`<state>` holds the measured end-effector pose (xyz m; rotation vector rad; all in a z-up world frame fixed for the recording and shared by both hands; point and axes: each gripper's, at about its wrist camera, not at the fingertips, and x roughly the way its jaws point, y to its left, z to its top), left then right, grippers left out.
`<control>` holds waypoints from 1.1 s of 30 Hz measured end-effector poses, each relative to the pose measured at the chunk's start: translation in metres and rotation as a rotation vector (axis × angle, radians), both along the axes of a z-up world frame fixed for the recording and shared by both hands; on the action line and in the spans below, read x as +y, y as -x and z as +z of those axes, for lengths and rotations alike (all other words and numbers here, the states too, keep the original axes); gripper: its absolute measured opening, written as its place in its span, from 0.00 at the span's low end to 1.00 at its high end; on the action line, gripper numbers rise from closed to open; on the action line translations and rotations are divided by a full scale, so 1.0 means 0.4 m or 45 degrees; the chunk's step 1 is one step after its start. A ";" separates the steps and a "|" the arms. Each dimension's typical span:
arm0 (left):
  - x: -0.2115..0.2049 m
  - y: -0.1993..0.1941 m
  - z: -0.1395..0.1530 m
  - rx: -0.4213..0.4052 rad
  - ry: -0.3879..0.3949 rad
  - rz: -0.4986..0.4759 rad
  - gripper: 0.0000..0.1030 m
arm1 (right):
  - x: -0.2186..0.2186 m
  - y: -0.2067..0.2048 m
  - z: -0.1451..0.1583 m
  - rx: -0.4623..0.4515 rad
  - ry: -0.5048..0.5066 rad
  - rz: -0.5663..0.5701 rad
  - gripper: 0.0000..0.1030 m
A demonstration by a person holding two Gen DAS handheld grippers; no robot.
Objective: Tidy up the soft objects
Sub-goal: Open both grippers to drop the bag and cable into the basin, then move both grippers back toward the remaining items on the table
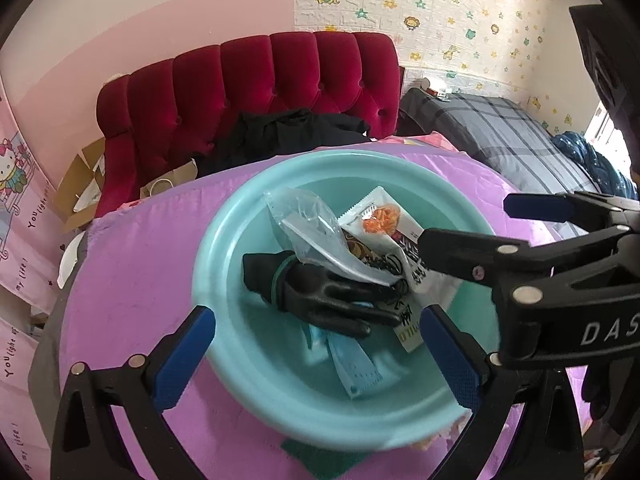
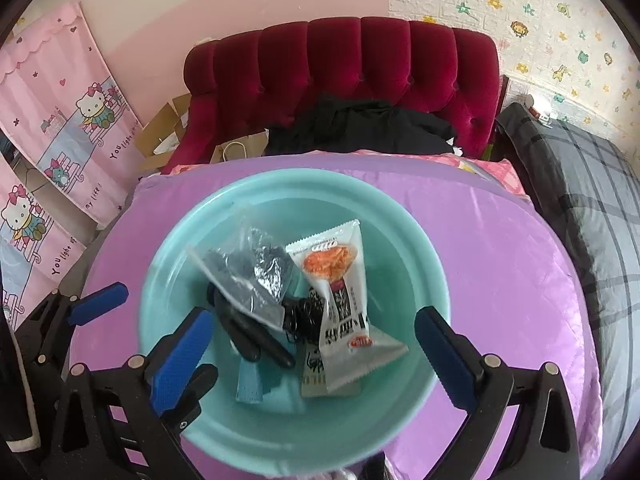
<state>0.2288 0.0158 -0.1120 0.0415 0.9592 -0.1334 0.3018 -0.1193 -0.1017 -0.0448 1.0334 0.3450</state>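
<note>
A teal basin (image 1: 224, 240) (image 2: 400, 216) sits on a purple cover. In it lie a black glove (image 1: 320, 292) (image 2: 256, 336), a clear plastic bag (image 1: 312, 224) (image 2: 248, 272), a white snack packet (image 1: 380, 220) (image 2: 340, 280), black hair ties (image 2: 304, 316) and a blue face mask (image 1: 356, 372) (image 2: 250, 388). My left gripper (image 1: 316, 352) is open and empty above the basin's near side. My right gripper (image 2: 312, 356) is open and empty over the basin; it also shows at the right of the left wrist view (image 1: 464, 220).
The purple cover (image 1: 132, 264) (image 2: 500, 248) spans the surface under the basin. A red tufted headboard (image 1: 248, 76) (image 2: 340, 64) with black clothes (image 1: 288, 132) stands behind. A grey plaid bed (image 1: 500, 132) (image 2: 592, 200) is at the right. Cardboard and paper bags (image 1: 84, 184) lie at the left.
</note>
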 end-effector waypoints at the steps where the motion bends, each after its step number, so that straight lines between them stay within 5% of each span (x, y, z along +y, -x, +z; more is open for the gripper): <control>1: -0.001 0.010 0.001 -0.002 0.001 0.000 1.00 | -0.003 0.009 0.007 -0.007 0.001 0.004 1.00; 17: -0.012 0.180 0.074 -0.079 -0.006 0.005 1.00 | -0.085 0.180 0.074 -0.052 0.025 -0.019 1.00; 33: -0.038 0.345 0.010 -0.078 -0.004 0.002 1.00 | -0.151 0.374 0.014 -0.056 0.078 -0.035 1.00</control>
